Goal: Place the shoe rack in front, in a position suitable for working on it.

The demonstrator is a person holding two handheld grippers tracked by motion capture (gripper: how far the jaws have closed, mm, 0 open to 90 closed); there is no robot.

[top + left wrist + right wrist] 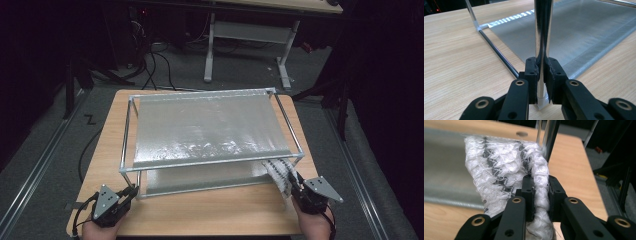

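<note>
Gripping the near left upright post of the metal rack, our left tongs are clamped tight on the chrome tube just above its white foot, which stands on the tabletop. In the left gripper view the post rises straight up between the two black pads, and the rack's lower grey mesh sheet lies flat behind it. Our right tongs are pinched on a fluffy white cloth with dark grey stripes; a thick fold of it is squeezed between the jaws. We see the cloth at the rack's near right corner, touching the front rail of the upper mesh shelf and hanging beside the right post.
</note>
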